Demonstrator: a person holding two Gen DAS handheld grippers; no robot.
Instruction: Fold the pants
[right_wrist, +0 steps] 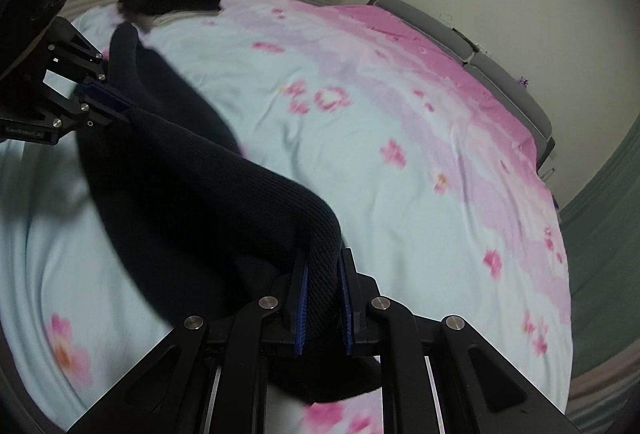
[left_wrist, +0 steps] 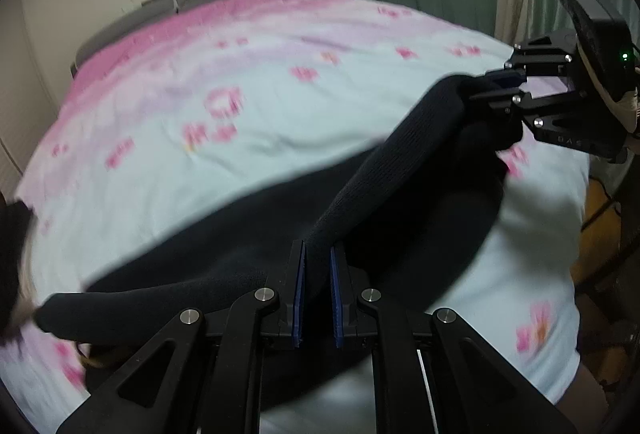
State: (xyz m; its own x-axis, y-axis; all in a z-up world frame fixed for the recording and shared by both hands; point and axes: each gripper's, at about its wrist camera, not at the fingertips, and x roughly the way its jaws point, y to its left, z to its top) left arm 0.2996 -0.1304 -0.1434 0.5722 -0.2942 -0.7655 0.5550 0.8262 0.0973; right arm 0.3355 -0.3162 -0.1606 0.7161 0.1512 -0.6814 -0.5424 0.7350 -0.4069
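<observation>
Black pants stretch lengthwise between left gripper and right gripper.

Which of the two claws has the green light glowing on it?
The right claw, seen in the left camera's view gripping the black knit pants. The left claw shows no light.

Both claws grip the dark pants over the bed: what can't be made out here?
- Left wrist view: the pants' far end is smeared at the left edge.
- Right wrist view: the pants' lower part is hidden behind the right claw.
- Both views: sheet print blurred.
</observation>
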